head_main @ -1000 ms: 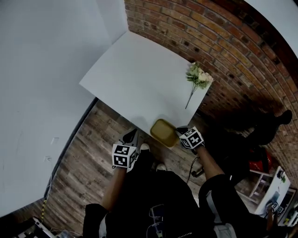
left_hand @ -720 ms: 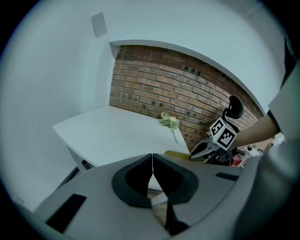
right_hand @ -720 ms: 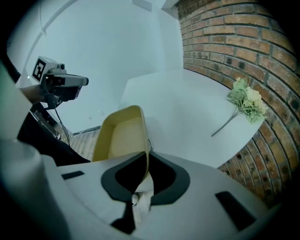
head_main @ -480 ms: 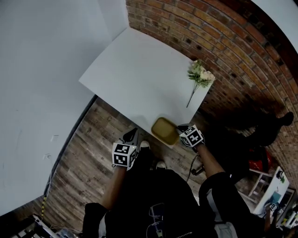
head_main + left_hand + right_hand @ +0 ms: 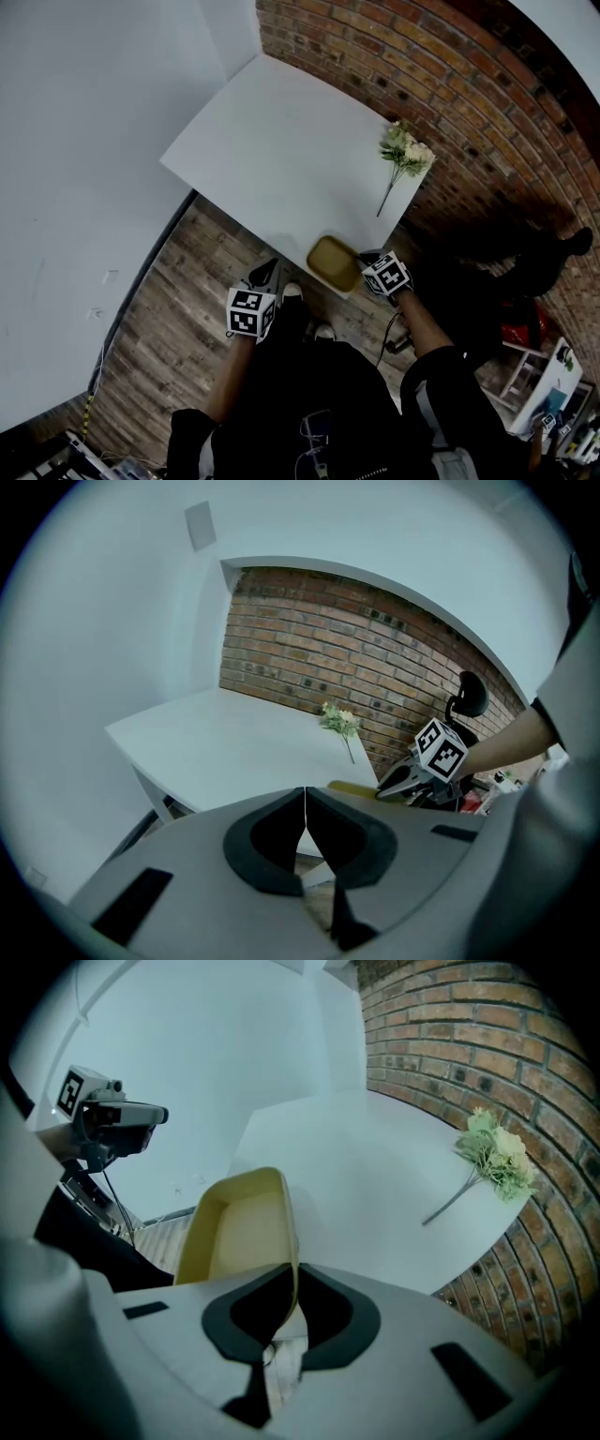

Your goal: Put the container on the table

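A shallow yellow container (image 5: 334,263) (image 5: 240,1230) hangs at the near edge of the white table (image 5: 281,150), partly over it. My right gripper (image 5: 367,266) (image 5: 292,1299) is shut on the container's right rim, whose thin wall runs between the pads. In the left gripper view the container (image 5: 354,788) shows as a yellow sliver beside the right gripper (image 5: 412,782). My left gripper (image 5: 265,274) (image 5: 305,827) is shut with nothing in it, held over the wooden floor just off the table's near edge.
A small bunch of pale flowers (image 5: 401,159) (image 5: 492,1159) lies near the table's right side, by the brick wall (image 5: 450,84). A white wall (image 5: 84,187) bounds the left. The person's dark-clothed body and shoes stand below the table edge.
The container and right gripper have crept slightly farther over the table's edge. The left gripper has stayed put.
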`<state>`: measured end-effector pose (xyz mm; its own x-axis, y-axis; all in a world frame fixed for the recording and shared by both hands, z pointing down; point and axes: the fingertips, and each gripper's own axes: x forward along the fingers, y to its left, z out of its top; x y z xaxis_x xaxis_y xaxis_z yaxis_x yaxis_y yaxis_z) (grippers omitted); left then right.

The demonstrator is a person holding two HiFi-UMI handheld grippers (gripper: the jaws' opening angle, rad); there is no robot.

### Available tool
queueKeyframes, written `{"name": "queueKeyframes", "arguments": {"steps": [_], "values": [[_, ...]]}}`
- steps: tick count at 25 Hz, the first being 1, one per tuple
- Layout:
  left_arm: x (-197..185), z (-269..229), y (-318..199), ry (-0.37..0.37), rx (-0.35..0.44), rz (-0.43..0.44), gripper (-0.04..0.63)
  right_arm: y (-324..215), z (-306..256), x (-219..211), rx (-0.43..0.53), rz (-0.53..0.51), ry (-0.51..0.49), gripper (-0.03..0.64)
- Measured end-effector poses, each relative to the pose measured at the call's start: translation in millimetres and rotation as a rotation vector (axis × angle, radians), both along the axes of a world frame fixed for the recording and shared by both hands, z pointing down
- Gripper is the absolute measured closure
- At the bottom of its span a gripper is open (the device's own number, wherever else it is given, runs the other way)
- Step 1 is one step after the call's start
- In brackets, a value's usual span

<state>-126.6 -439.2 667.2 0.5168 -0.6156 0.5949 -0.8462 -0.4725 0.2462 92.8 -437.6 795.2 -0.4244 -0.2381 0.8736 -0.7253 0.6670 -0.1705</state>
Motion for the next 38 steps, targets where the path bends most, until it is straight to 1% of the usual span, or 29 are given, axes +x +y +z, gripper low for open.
{"name": "queueKeyframes", "arguments": {"steps": [3,6,9,12,16,19,22,24,26,28,31,34,38], "values": [[-0.3,2.5,0.5,-0.007,-0.002,0.007,0.58,-2.7,0.2,2.0,0.007,0.021,-0.004,0.58],[1.4,4.7,2.9,0.0,-0.017,0.01,0.58,-0.9,0.4,0.7,-0.008,0.027,-0.032,0.575],[5.4,3.9,4.0,0.009,-0.021,0.014,0.58,-0.8,-2.3,0.9,0.004,0.015,-0.038,0.535],[5.5,2.3,4.6,0.007,-0.014,0.015,0.58,-3.5,-8.8,-0.1,0.03,0.02,-0.049,0.508],[9.3,-0.1,8.4,0.011,-0.016,0.017,0.58,-9.8,-22.8,2.2,0.093,0.043,-0.066,0.501],[12.9,-3.9,11.1,0.012,-0.004,0.02,0.58,-13.7,-38.6,5.0,0.147,0.089,-0.093,0.502],[14.1,-7.8,16.1,0.005,0.011,0.02,0.58,-10.5,-53.7,4.7,0.175,0.134,-0.13,0.502],[16.2,-12.8,19.9,0.003,0.018,0.018,0.58,-6.0,-61.4,4.6,0.187,0.155,-0.144,0.512],[19.6,-18.7,22.7,0.003,0.032,0.018,0.58,-1.7,-67.9,6.7,0.209,0.174,-0.145,0.559],[23.0,-23.4,26.1,-0.001,0.047,0.019,0.58,3.1,-74.9,9.1,0.242,0.187,-0.144,0.584],[27.3,-30.4,32.6,-0.005,0.069,0.018,0.58,10.4,-89.5,11.2,0.298,0.223,-0.172,0.592],[31.4,-38.5,42.0,-0.01,0.092,0.012,0.58,19.7,-105.1,17.5,0.357,0.302,-0.209,0.594],[37.7,-46.9,55.7,-0.013,0.116,0.009,0.58,34.1,-122.5,27.7,0.421,0.386,-0.206,0.594]]}}
